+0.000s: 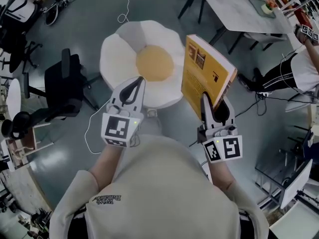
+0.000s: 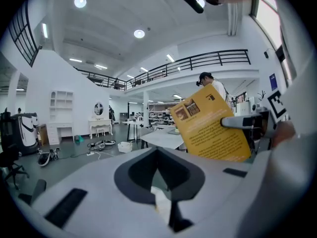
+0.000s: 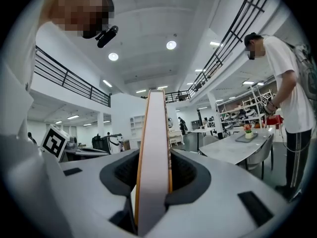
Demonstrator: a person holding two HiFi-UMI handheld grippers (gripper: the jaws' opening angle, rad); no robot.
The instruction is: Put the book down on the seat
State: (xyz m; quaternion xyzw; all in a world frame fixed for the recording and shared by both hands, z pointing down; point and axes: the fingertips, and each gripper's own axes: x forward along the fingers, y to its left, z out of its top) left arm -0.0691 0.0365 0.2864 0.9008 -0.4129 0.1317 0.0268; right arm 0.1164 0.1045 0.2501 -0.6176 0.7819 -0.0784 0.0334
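Note:
In the head view a yellow book [image 1: 204,73] stands upright on its edge, gripped at its lower part by my right gripper [image 1: 213,103]. It hangs just right of the egg-shaped seat [image 1: 119,54], a white cushion with a yellow centre on the floor. The right gripper view shows the book's page edge [image 3: 152,157] clamped between the jaws. My left gripper [image 1: 135,86] hovers over the seat's near edge, jaws together with nothing in them. In the left gripper view the book's cover [image 2: 213,130] shows to the right.
A black office chair [image 1: 62,83] stands left of the seat. A white table [image 1: 234,4] with a small tray [image 1: 264,6] is at the back right, and a person in a white shirt [image 1: 299,68] stands beside it. A cable [image 1: 92,128] trails over the grey floor.

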